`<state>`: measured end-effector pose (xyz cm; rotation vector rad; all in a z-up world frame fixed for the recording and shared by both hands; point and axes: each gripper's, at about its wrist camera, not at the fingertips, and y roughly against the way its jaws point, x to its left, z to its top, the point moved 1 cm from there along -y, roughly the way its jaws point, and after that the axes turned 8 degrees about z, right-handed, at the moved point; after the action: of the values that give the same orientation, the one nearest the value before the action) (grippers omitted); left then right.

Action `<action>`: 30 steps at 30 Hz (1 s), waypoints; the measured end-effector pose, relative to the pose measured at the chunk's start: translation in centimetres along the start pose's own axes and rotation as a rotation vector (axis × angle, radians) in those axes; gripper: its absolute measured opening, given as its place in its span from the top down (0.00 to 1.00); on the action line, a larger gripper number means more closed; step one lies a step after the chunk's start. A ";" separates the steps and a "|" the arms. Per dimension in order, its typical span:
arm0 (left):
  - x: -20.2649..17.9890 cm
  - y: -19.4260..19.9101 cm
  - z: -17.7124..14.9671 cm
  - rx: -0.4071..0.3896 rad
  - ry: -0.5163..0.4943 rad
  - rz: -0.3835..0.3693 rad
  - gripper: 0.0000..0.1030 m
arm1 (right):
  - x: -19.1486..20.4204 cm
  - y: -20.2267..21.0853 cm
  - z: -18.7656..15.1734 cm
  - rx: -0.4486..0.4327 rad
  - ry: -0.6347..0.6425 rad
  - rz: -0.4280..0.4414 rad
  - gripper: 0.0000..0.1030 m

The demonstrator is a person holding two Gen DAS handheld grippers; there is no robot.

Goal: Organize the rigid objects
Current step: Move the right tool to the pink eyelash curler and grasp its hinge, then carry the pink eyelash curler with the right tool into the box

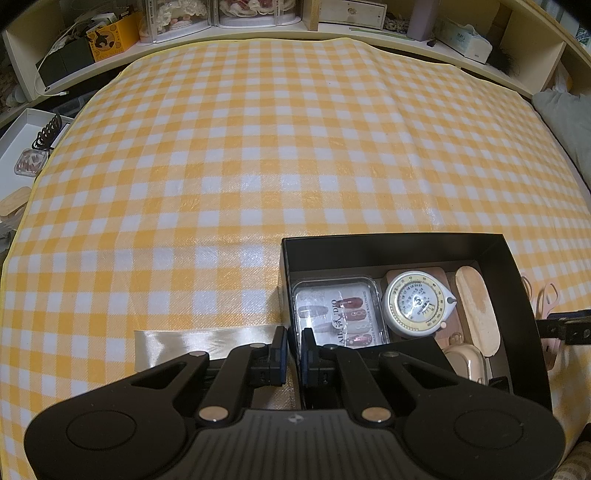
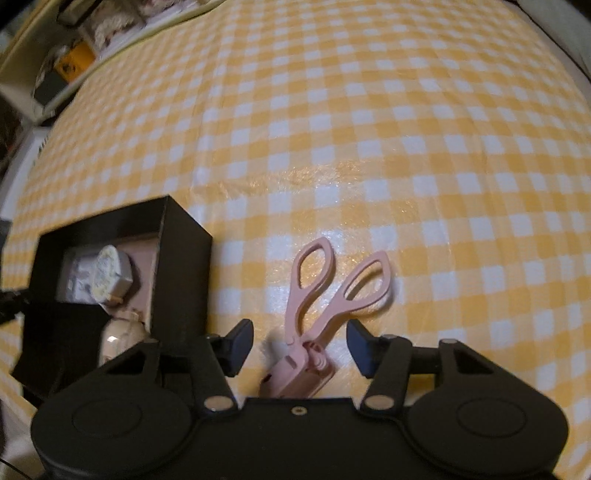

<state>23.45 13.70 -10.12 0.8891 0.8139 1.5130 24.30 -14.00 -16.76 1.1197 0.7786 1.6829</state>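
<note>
A black box [image 1: 402,245] sits on the yellow checked cloth. It holds a clear nail-tip case [image 1: 340,314], a round tape measure [image 1: 417,301], a wooden brush [image 1: 478,310] and a small beige case [image 1: 465,363]. My left gripper [image 1: 294,354] is shut on the box's near-left wall. My right gripper [image 2: 300,347] is open, its fingers on either side of a pink eyelash curler [image 2: 317,306] lying on the cloth just right of the box [image 2: 181,266]. The curler's handles also show in the left wrist view [image 1: 546,299], past the box's right wall.
A cream satin ribbon [image 1: 207,343] lies on the cloth left of the box. A white tray [image 1: 22,147] with a hair clip and small items sits off the left edge. Cluttered shelves [image 1: 258,22] run along the back. A grey cushion [image 1: 565,122] is at right.
</note>
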 end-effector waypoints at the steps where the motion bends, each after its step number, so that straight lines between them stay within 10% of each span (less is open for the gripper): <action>1: 0.0 0.0 0.0 0.000 0.001 0.000 0.93 | 0.0 -0.4 0.0 0.013 0.012 -0.007 0.51; 17: 0.0 0.0 0.0 0.000 0.002 -0.002 0.93 | 0.9 0.5 0.5 -0.009 0.132 -0.031 0.74; 30: 0.0 0.0 0.0 0.000 0.002 -0.001 0.93 | 6.7 8.3 0.5 -0.240 0.338 0.200 0.74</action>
<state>23.47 13.70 -10.16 0.8877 0.8156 1.5134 20.89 -10.70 -7.21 0.7764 0.6634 2.1075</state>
